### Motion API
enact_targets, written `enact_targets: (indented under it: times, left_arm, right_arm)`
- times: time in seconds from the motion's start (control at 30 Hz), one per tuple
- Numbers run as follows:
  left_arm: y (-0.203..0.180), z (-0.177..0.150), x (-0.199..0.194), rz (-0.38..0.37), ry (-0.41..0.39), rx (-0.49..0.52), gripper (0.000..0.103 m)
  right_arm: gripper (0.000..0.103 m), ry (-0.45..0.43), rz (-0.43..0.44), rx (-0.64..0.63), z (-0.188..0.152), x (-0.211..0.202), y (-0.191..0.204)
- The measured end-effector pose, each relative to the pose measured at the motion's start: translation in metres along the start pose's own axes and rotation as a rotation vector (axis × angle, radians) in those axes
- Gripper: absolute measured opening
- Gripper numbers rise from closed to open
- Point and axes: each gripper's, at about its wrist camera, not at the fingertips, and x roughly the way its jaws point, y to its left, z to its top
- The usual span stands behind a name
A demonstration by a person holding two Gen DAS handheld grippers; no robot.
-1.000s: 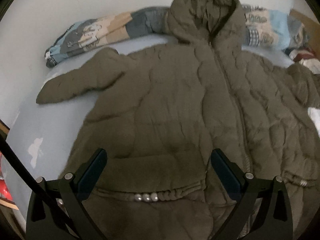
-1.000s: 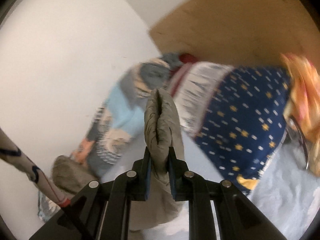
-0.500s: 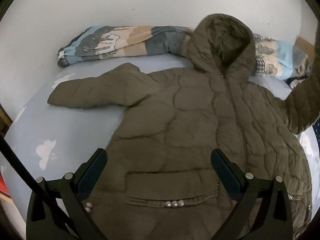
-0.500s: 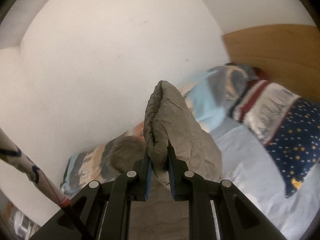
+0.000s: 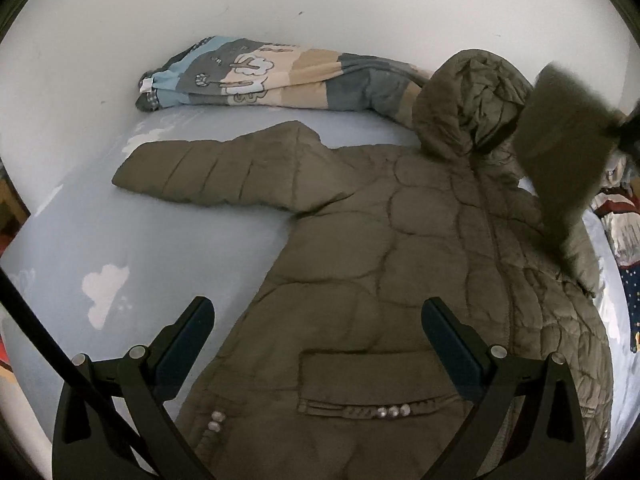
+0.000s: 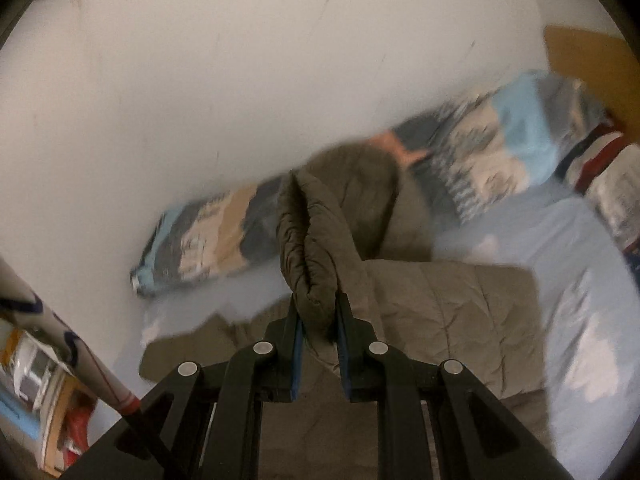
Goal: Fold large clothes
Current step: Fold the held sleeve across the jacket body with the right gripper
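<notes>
The olive coat lies face up on the blue bed, its hood at 1 o'clock against the rolled blanket along the wall, and one sleeve stretched flat toward 10 o'clock. The left tool hangs over the coat's lower part with its jaws wide apart and nothing between them. The right tool is clenched on the cuff of the other sleeve, which is lifted above the coat at 2 o'clock in the left view
</notes>
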Motion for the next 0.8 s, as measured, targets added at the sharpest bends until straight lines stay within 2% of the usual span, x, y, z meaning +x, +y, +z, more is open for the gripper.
enact_targets:
  times: [0.23, 0.47, 0.57, 0.63, 0.67, 0.7, 0.8]
  left_arm:
    - [0.004, 0.000, 0.011, 0.011, 0.029, -0.009, 0.103]
    - [0.004, 0.003, 0.019, 0.012, 0.047, -0.024, 0.103]
    - [0.001, 0.003, 0.022, 0.013, 0.049, -0.020, 0.103]
    - [0.001, 0.005, 0.024, 0.016, 0.052, -0.018, 0.103]
    - [0.001, 0.006, 0.025, 0.017, 0.052, -0.018, 0.103]
    - [0.001, 0.007, 0.026, 0.020, 0.052, -0.018, 0.103]
    - [0.000, 0.012, 0.031, 0.020, 0.055, -0.024, 0.103]
  right_arm:
    - [0.016, 0.160, 0.014, 0.014, -0.061, 0.092, 0.007]
    - [0.016, 0.235, 0.049, 0.013, -0.093, 0.139, 0.010]
    - [0.019, 0.285, 0.085, 0.020, -0.103, 0.151, 0.014]
    - [0.037, 0.312, 0.093, 0.010, -0.111, 0.158, 0.016]
    - [0.058, 0.327, 0.097, 0.008, -0.114, 0.158, 0.019]
    - [0.068, 0.335, 0.118, 0.006, -0.115, 0.157, 0.019]
    - [0.068, 0.320, 0.175, -0.037, -0.115, 0.140, 0.021]
